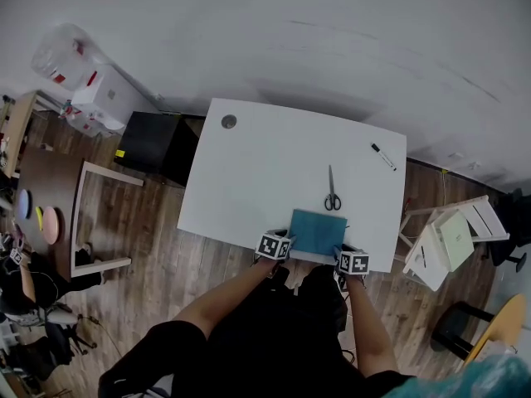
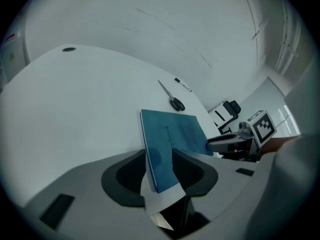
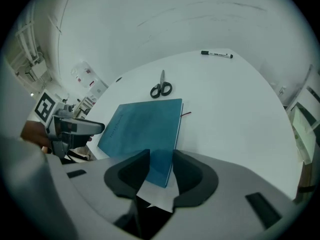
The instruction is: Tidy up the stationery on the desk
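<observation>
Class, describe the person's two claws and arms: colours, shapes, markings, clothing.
The left claw and right claw have grey moulded bodies with dark curved insets. Each carries a white cube with black square markers. The person wears a dark top leaving the forearms bare.

Desk [image 1: 249,164]: plain wht. Notebook [image 1: 318,232]: teal-blue cover w/ darker lettering. Scissors [image 1: 332,191]: blk handles, silver blades. Marker [image 1: 383,157]: blk & wht. Cubes on left gripper [image 1: 289,243] & right gripper [image 1: 339,254]: blk-and-wht squares. Floor [image 1: 166,255]: brown wood grain.
</observation>
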{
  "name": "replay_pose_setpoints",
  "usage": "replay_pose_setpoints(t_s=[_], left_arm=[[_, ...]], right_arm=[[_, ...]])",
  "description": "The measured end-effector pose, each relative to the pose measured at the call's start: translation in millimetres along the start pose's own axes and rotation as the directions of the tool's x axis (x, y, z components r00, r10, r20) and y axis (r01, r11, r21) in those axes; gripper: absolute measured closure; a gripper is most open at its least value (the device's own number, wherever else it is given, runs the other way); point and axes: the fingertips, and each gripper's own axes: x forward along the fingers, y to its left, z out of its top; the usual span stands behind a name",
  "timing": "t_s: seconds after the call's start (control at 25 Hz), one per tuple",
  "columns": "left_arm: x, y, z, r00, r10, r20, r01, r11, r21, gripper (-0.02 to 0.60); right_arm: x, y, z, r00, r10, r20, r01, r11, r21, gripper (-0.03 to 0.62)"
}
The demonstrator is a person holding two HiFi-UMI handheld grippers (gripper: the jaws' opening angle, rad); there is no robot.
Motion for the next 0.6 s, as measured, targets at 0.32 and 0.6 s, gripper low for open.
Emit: replay_pose_setpoints(t_s=[0.32,0.6], left_arm=[[-7.3,12.0,-14.4,1.000,0.025,-0.009,-0.025,0.999,-0.043,0.420],[-23.7,41.6,-7.8,0.995,0.099,0.015,-0.098,0.993,-0.072,0.420]], right_arm=[[8.3,22.7,-2.3,0.999,0.039,-0.029,-0.038,0.999,0.015,0.442],[19.4,50.6,-5.0,0.994,0.062,-0.095,-0.074,0.989,-0.130,0.442]])
